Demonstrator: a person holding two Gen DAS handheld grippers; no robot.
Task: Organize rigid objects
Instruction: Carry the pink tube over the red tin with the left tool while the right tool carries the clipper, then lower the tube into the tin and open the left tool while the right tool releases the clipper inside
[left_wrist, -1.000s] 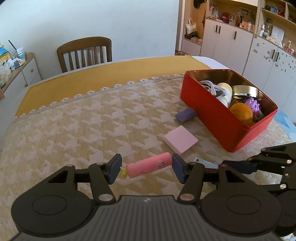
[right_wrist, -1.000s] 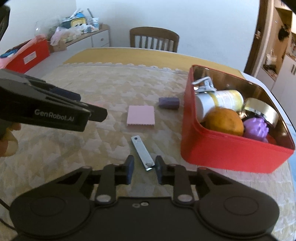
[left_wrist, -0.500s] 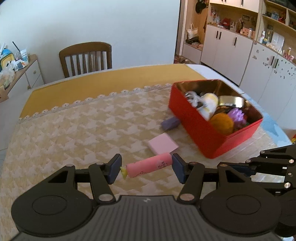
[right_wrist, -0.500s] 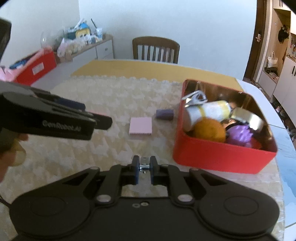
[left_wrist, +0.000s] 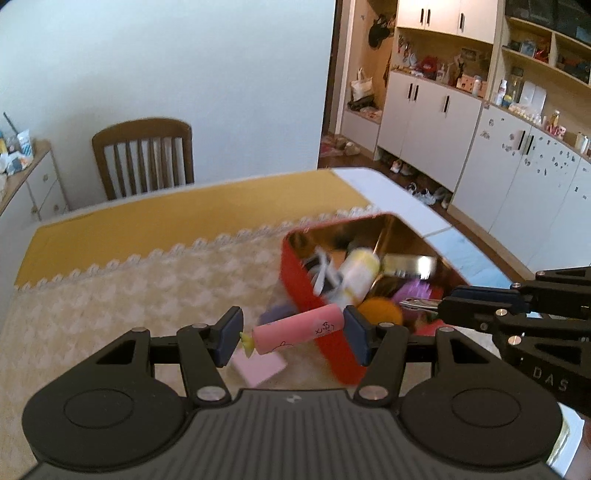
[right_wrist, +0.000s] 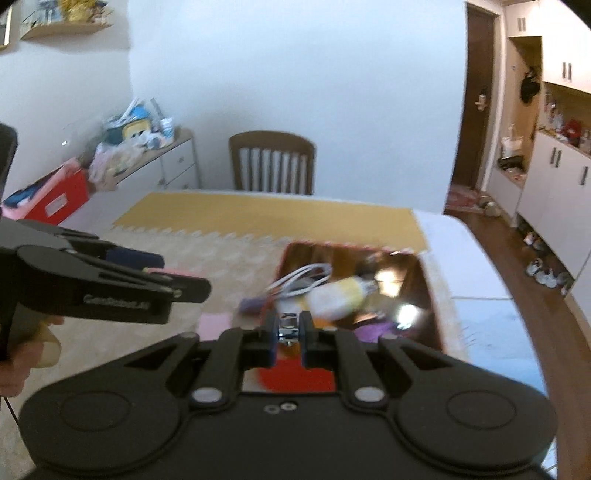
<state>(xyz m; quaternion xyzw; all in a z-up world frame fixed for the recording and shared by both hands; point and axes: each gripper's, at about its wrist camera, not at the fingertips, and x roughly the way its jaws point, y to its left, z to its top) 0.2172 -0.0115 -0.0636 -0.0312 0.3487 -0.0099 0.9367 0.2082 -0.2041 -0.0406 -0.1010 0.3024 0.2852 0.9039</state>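
The left tool (left_wrist: 293, 334) is gripping a pink tube (left_wrist: 298, 329) end to end between its pads, carrying it in the air in front of the red tin (left_wrist: 295, 284). The left wrist view alone is showing the pink pad (left_wrist: 260, 365) lying on the table (left_wrist: 110, 295) just below the tube, and the right tool (left_wrist: 439, 308) reaching in from the right with a thin metal piece sticking out over the tin. The right wrist view is showing what that piece is: the right tool (right_wrist: 290, 330) is pinching a metal nail clipper (right_wrist: 289, 328) tightly, above the tin's near wall. That view is also showing the white cable (right_wrist: 303, 277) and the cream bottle (right_wrist: 340, 295) inside the tin, and a hand (right_wrist: 22, 354) holding the left tool's grip at the left edge.

A second ago the clipper was lying on the table between the right tool's parted fingers, and the tube was low over the cloth. Both things are now riding higher, and the tin is appearing lower and nearer in both views, blurred.
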